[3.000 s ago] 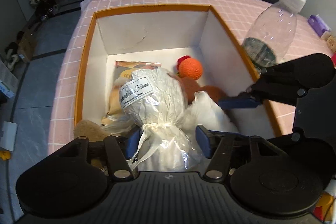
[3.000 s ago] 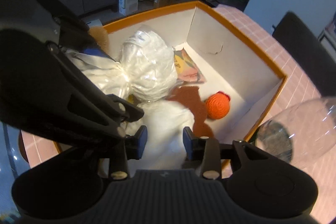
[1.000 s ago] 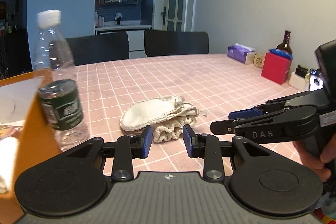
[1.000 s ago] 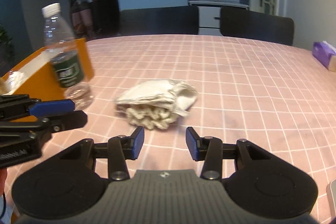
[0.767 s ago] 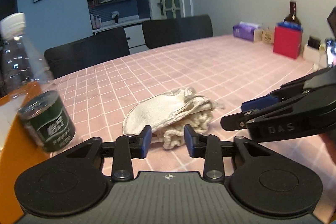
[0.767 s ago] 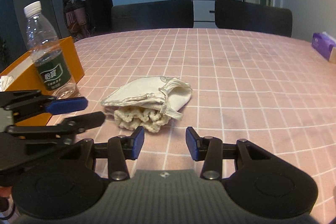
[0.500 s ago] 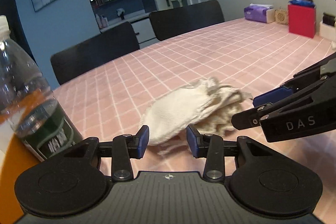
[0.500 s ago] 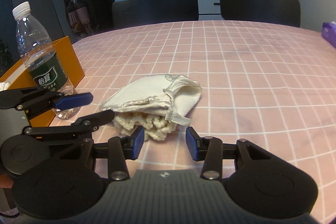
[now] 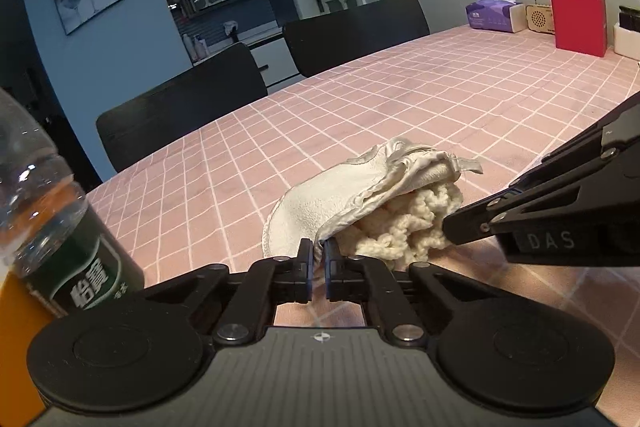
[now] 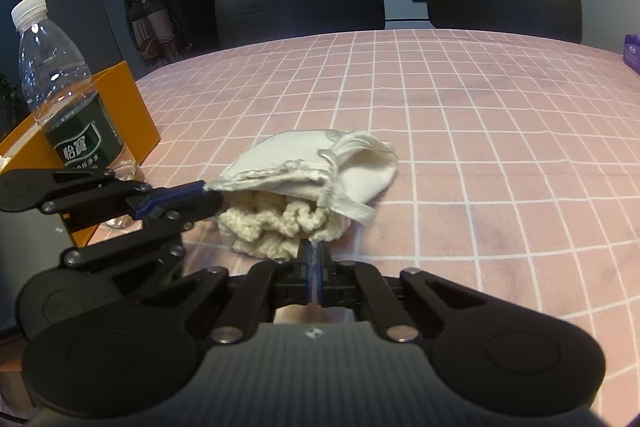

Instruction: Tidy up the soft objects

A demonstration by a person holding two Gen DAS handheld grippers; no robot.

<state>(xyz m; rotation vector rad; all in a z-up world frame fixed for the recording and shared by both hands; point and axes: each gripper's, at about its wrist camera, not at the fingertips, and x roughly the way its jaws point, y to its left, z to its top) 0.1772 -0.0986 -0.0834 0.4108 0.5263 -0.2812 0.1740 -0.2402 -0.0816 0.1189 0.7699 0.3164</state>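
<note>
My left tool (image 9: 319, 259) is pinched on the near edge of the cloth pouch (image 9: 340, 195); my right tool (image 10: 313, 259) is pinched on the cream knit bundle (image 10: 276, 223) that spills from under the pouch. Both sets of fingers are drawn almost fully together, with only a thin layer of material between them.

The pouch and the knit lie in one heap on the pink checked surface (image 10: 480, 131), near the water bottle (image 10: 68, 99) and the orange box (image 10: 128, 111), which stand together to the left of the heap.

Handling, as I judge it: both pieces look light, limp and easily crushed without harm. The pouch is a thin woven fabric with a hemmed mouth and a loose drawstring; the hem is the firmest place to hold, since a single flat layer may slip out. The knit is bulky and open-looped; a deep bite into its mass should hold better than a grip on one strand, which could stretch or snag. Lifted apart, the two may drag on one another.
</note>
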